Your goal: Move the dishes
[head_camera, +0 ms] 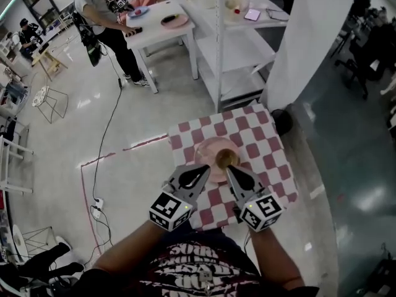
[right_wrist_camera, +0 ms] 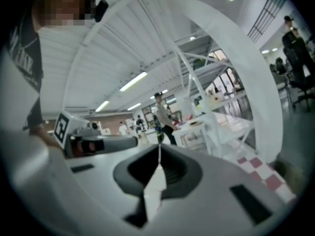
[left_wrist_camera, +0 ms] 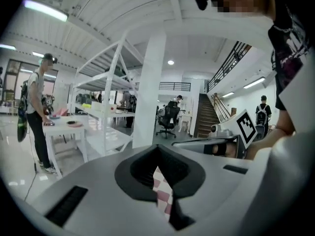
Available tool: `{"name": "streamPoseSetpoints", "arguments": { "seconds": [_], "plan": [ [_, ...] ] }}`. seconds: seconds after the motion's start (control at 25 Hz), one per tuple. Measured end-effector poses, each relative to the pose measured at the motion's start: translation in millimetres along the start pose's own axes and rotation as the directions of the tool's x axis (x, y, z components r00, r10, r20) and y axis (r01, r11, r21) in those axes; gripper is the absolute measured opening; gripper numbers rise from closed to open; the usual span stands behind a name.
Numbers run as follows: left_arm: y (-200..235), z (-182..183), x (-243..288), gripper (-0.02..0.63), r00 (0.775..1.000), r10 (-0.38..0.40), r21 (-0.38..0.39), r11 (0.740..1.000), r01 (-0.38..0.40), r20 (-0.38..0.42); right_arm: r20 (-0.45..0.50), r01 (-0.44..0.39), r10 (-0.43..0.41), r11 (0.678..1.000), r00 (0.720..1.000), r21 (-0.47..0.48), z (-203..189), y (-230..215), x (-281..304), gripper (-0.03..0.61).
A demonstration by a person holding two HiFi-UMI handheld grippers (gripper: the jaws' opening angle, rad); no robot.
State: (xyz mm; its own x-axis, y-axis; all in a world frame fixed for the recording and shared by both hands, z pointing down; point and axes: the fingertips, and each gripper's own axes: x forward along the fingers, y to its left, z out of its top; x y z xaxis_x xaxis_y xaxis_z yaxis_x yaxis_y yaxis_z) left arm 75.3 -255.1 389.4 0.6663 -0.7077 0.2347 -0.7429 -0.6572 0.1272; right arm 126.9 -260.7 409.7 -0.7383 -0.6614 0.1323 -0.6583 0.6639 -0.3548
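**Both tongs shut at the plate's near rim**

Left of centre in the head view, our left gripper has its jaws pressed together on nothing, with the tips over the near rim of the pink plate. The plate lies mid-frame on the checked table, and a small brown bowl stands on it. Just right of the bowl, our right gripper is likewise closed and empty. This fits dishes awaiting a lift or dishes just set down. Either way, we judge the bowl could slide, so we keep both tips slow and clear of it.
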Motion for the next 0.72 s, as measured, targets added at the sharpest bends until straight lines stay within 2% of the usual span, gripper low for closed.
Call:
{"name": "streamPoseSetpoints", "arguments": {
  "seconds": [0.12,0.24,0.36,0.48,0.6,0.72],
  "plan": [
    [-2,26,-26,0.028,0.993,0.086,0.063,0.994,-0.092,0.086,0.047,-0.017,0.023,0.992,0.999,-0.125,23,29,-3,0.035],
    [0,52,-48,0.028,0.974,0.138,0.067,0.986,-0.153,0.181,0.084,0.008,0.009,0.978,0.996,-0.208,40,55,-7,0.035],
    [-1,69,-71,0.028,0.964,0.107,0.086,0.988,-0.131,0.242,0.140,0.059,-0.028,0.973,0.990,-0.221,54,81,-12,0.035],
    [5,77,-92,0.028,0.965,0.063,0.092,0.992,-0.089,0.256,0.222,0.159,-0.108,0.960,0.969,-0.229,70,103,-16,0.035],
    [19,87,-121,0.028,0.956,0.029,0.071,0.996,-0.052,0.291,0.279,0.271,-0.197,0.927,0.940,-0.258,80,128,-19,0.035],
    [30,86,-148,0.028,0.946,-0.006,0.042,0.999,-0.008,0.325,0.286,0.346,-0.261,0.886,0.922,-0.307,76,152,-17,0.035]
  ]
}}
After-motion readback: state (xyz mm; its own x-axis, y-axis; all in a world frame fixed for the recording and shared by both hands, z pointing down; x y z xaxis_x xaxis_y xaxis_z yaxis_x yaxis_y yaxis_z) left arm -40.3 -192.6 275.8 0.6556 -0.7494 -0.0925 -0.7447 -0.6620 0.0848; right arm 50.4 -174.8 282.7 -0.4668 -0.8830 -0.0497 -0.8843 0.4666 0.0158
